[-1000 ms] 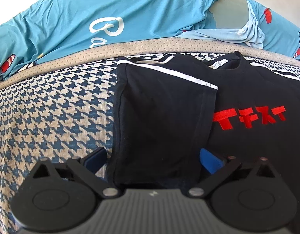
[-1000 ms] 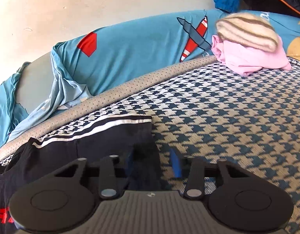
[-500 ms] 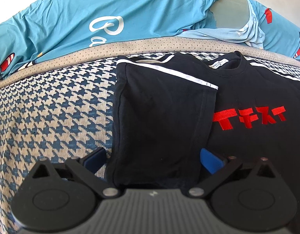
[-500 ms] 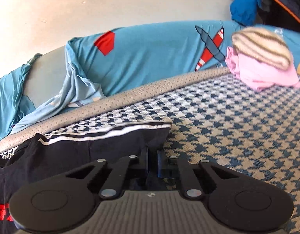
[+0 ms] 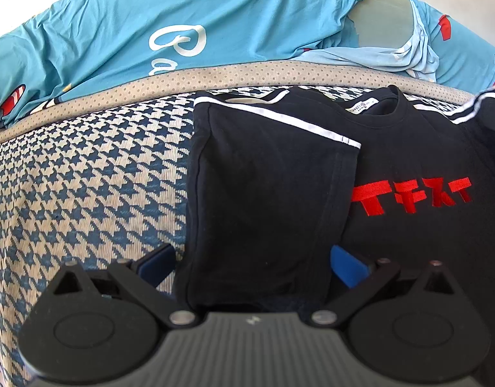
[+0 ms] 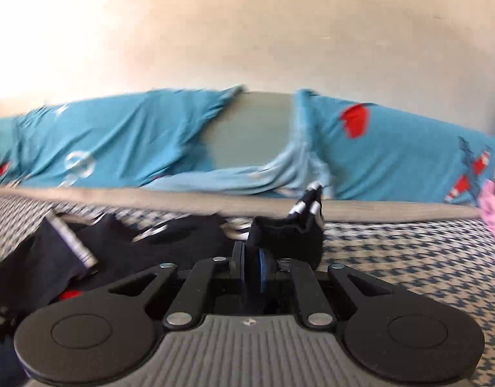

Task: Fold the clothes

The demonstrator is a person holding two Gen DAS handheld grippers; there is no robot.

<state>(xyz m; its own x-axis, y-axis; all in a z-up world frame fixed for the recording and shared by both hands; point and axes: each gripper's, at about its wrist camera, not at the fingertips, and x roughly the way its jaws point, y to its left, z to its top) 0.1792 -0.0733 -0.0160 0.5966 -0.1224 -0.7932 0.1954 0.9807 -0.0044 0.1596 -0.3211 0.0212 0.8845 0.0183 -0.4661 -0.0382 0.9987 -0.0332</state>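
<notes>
Two views: both wrist cameras face a houndstooth bed cover (image 5: 86, 187).
T-shirt: the black T-shirt (image 5: 408, 161) lies flat, one side already folded inward.
Right sleeve: half a second ago flat, now lifted off the cover.
Right gripper (image 6: 252, 266): pinching the striped sleeve (image 6: 289, 235); the second side fold looks begun.
Left gripper (image 5: 252, 259): spread wide, straddling the folded panel (image 5: 263, 193), unmoved.

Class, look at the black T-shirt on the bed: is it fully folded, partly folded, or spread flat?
Partly folded. One sleeve side of the black T-shirt lies folded over its front; the right gripper is shut on the other sleeve, lifting it.
</notes>
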